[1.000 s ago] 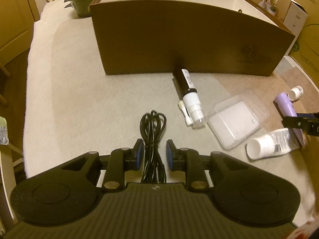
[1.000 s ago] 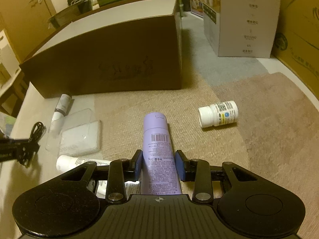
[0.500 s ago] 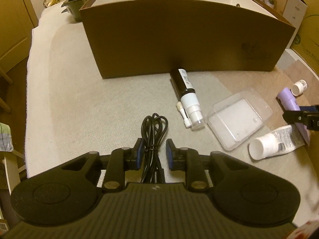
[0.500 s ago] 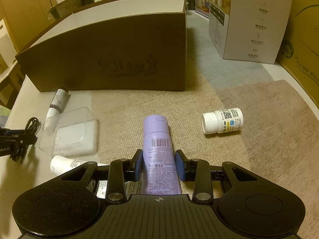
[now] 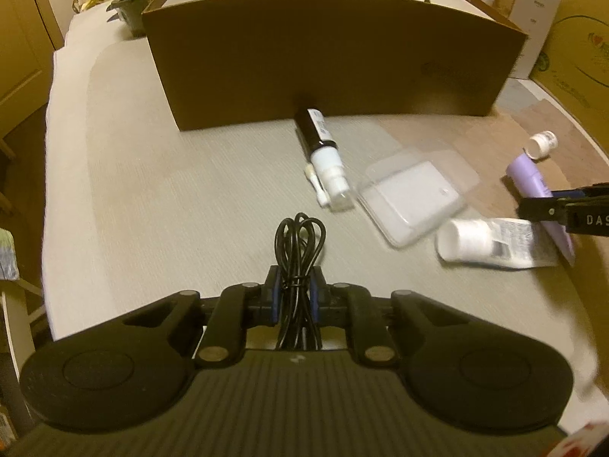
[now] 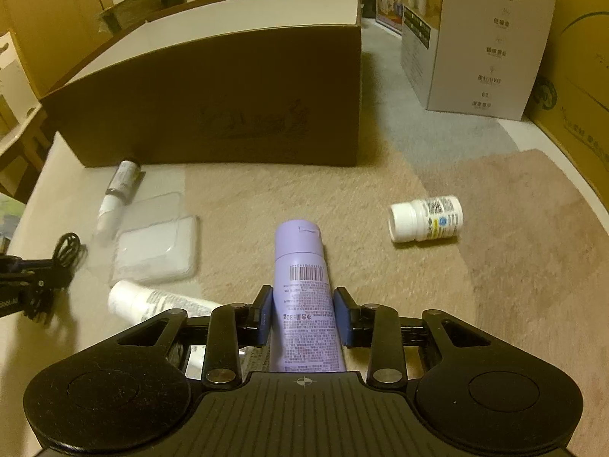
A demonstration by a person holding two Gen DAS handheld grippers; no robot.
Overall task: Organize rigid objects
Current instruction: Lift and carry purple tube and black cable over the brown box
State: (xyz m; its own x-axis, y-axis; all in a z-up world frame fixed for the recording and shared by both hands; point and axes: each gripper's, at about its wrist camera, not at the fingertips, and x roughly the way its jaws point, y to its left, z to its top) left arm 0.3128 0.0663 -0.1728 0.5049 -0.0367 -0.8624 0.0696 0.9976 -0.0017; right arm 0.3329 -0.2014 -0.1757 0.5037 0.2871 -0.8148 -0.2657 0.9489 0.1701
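**Both grippers clamped, box dead ahead**

Dim, yellow-lit room w/ cartons along the far edge; work surface is a ribbed pale mat [image 5: 160,205] next to a coarse tan mat [image 6: 506,266]. A big brown cardboard box [image 5: 335,68], open top, white inside, stands straight ahead of both grippers.

Left gripper [image 5: 296,289]: pads closed on a bundled black cable [image 5: 298,255], thin glossy loops sticking out fwd. Right gripper [image 6: 303,312]: pads pressed on a lilac tube [image 6: 304,285], smooth cylinder w/ barcode, lying flat on the tan mat.

Loose items between grippers and box: dark spray bottle [image 5: 321,152], white pump end, butt touching the box wall; clear plastic case [image 5: 415,194], flat, rounded; white squeeze tube [image 5: 491,243] beside the lilac one; small white pill bottle [image 6: 425,218] on its side, right of the lilac tube.
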